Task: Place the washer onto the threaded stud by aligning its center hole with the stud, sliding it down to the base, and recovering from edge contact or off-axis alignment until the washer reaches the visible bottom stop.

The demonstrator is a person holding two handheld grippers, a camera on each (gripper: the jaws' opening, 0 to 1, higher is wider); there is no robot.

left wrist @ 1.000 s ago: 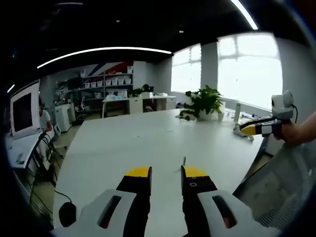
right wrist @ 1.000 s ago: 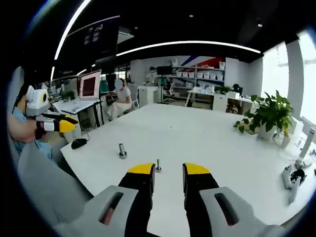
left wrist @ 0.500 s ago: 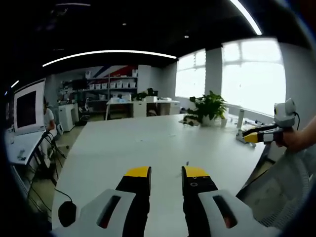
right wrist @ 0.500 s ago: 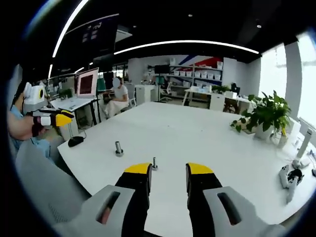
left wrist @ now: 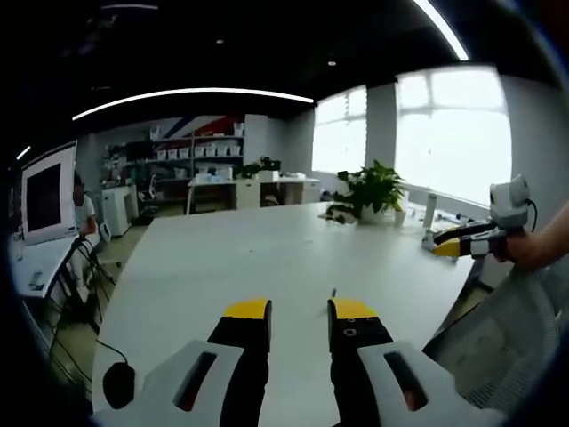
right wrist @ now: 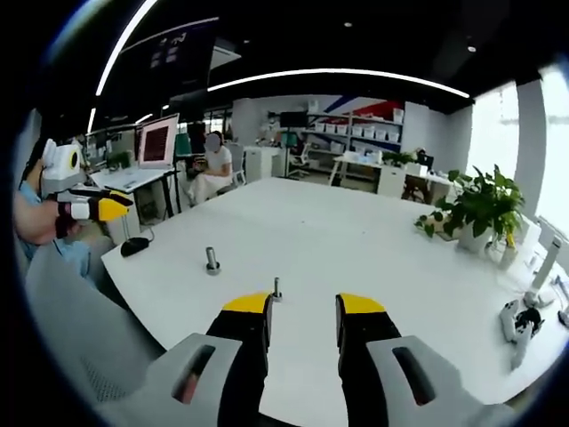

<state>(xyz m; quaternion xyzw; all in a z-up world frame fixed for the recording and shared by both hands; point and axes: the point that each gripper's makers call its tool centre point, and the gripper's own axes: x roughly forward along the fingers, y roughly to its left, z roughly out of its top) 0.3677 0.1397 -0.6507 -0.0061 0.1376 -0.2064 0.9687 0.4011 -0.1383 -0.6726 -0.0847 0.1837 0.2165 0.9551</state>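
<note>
A thin upright metal stud (right wrist: 276, 287) stands on the white table (right wrist: 356, 240), just beyond my right gripper's left jaw tip. A thicker stud with a wide base (right wrist: 212, 260) stands further left. My right gripper (right wrist: 303, 307) is open with nothing between its jaws. In the left gripper view the thin stud (left wrist: 333, 292) pokes up just above the right jaw tip. My left gripper (left wrist: 300, 311) is open and holds nothing. The right gripper (left wrist: 462, 242) hangs off the table's right edge, and the left gripper (right wrist: 98, 209) off its left corner.
A black mouse (right wrist: 135, 246) lies at the table's near left corner. A potted plant (right wrist: 476, 209) stands at the far right, with a small stand (right wrist: 520, 325) near the right edge. A mesh chair back (left wrist: 498, 338) is close by. A person sits at a desk behind.
My right gripper's jaws have opened slightly wider. Both views have shifted a little with the hands; the studs stand where they were.
</note>
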